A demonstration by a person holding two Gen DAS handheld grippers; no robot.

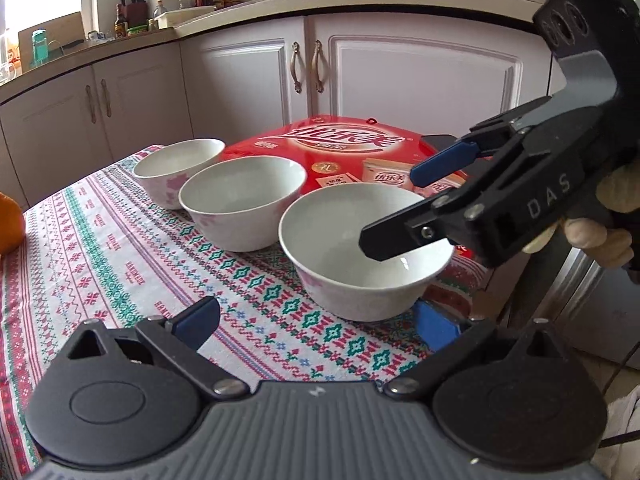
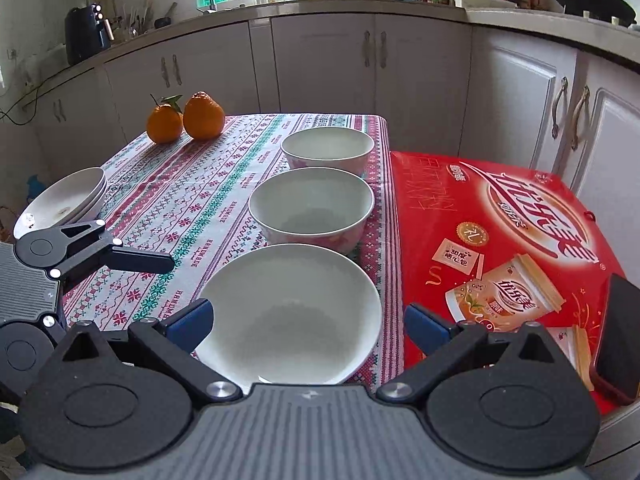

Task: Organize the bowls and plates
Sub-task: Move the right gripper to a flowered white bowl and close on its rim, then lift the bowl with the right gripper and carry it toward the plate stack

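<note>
Three white bowls stand in a row on the patterned tablecloth (image 1: 100, 248): a near bowl (image 1: 366, 248) (image 2: 292, 316), a middle bowl (image 1: 242, 206) (image 2: 312, 206) and a far bowl (image 1: 178, 172) (image 2: 328, 150). My left gripper (image 1: 316, 320) is open just in front of the near bowl, a little to its left. My right gripper (image 2: 308, 324) is open, and the near bowl sits between its blue pads. In the left wrist view the right gripper (image 1: 400, 204) hangs over the near bowl's right rim. A stack of white plates (image 2: 66, 196) lies at the table's left edge.
A red snack box (image 2: 500, 240) (image 1: 340, 152) lies right of the bowls, with a dark phone (image 2: 620, 332) on its near right corner. Two oranges (image 2: 186, 118) stand at the far left of the table. White kitchen cabinets (image 1: 360, 68) stand behind.
</note>
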